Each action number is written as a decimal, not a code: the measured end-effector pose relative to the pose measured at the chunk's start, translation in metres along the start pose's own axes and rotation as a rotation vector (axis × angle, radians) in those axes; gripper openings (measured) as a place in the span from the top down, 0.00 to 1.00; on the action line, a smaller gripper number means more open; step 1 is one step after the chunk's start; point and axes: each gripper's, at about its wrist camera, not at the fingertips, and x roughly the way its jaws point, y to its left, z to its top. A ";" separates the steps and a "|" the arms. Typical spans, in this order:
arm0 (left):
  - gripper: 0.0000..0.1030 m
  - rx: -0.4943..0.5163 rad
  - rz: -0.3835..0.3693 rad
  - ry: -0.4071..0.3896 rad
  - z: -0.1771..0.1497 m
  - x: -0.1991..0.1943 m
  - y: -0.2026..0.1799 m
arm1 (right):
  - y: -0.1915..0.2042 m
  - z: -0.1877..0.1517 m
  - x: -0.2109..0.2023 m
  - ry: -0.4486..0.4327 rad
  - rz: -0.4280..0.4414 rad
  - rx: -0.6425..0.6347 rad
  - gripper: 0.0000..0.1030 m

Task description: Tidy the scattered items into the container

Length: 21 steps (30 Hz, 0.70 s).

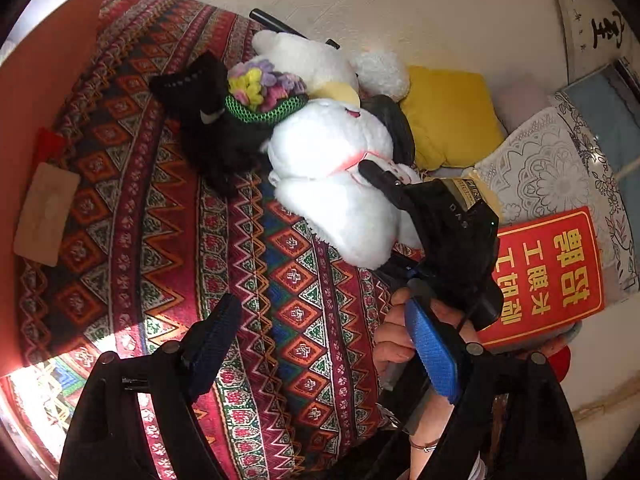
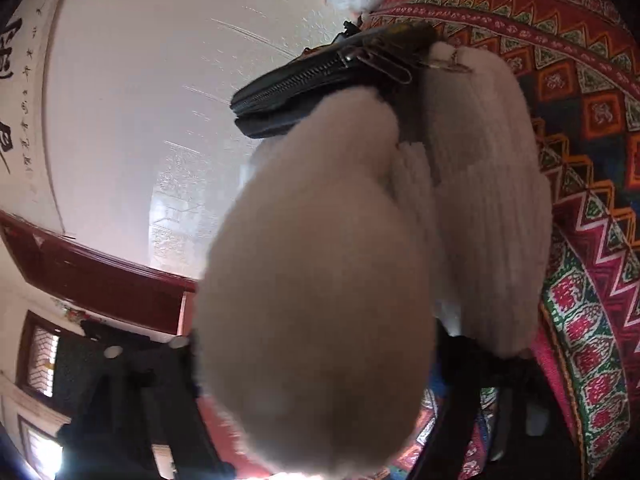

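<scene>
At the far left of the left wrist view an orange box wall [image 1: 44,128] rises over the patterned woven cloth [image 1: 168,216] — probably the container, though its opening cannot be seen. A flat tan card [image 1: 46,220] lies near its foot. Further right lies the pile: a black plush toy [image 1: 212,136], a green net of coloured pom-poms [image 1: 264,96] touching it, then the white plush toy [image 1: 336,184], with a yellow cushion [image 1: 448,120] behind.

The left gripper [image 1: 320,344] hangs over bare cloth, jaws wide apart and empty. The right gripper [image 1: 404,184] reaches into the white plush from the right; in its own view the plush [image 2: 320,280] fills the gap between the fingers, beside a black zipped pouch [image 2: 312,92] lying against it. Whether the pads actually press the fur cannot be told, since the plush hides them.

The risks, as a judgement: a shallow pinch on loose fur could slip during the lift, and dragging the toy might pull the pouch or net along. The toy is bulky and could catch the box wall on the way in.
</scene>
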 end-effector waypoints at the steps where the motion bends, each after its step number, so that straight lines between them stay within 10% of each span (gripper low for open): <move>1: 0.19 -0.014 -0.019 -0.003 0.000 -0.001 0.001 | 0.000 0.002 -0.004 -0.007 0.012 0.010 0.39; 12: 0.13 -0.079 -0.279 -0.207 0.017 -0.088 0.002 | 0.071 -0.034 -0.042 0.129 0.563 -0.014 0.40; 16: 0.12 -0.082 -0.360 -0.312 0.020 -0.146 0.007 | 0.112 -0.061 -0.027 0.225 0.632 -0.059 0.40; 21: 0.05 -0.080 -0.291 -0.510 0.020 -0.232 0.034 | 0.173 -0.104 0.022 0.357 0.700 -0.070 0.40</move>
